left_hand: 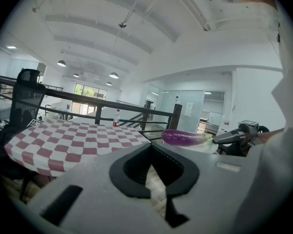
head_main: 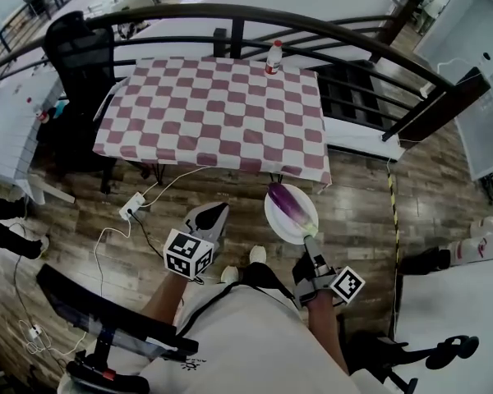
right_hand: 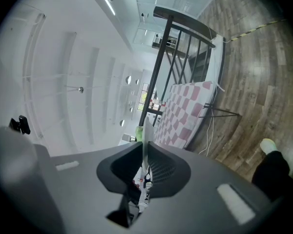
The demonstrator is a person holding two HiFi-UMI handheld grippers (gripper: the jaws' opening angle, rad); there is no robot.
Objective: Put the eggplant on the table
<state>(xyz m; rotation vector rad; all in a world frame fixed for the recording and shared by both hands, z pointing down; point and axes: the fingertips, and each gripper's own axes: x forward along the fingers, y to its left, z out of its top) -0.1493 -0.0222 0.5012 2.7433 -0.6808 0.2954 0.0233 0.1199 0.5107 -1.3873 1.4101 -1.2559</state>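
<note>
A purple eggplant point(head_main: 288, 203) with a green stem lies on a white plate point(head_main: 278, 220), held in the air just in front of the table's near edge. My right gripper point(head_main: 311, 242) is shut on the plate's near rim; in the right gripper view the rim point(right_hand: 146, 135) shows edge-on between the jaws. My left gripper point(head_main: 216, 213) is shut and holds nothing, to the left of the plate. The left gripper view shows the eggplant point(left_hand: 182, 137) to the right, beyond its jaws. The table point(head_main: 222, 113) has a red-and-white checked cloth.
A bottle with a red cap point(head_main: 273, 57) stands at the table's far edge. A dark curved railing point(head_main: 255, 15) runs behind the table. A black chair point(head_main: 80, 43) stands at its left. A power strip and cables point(head_main: 132, 206) lie on the wooden floor.
</note>
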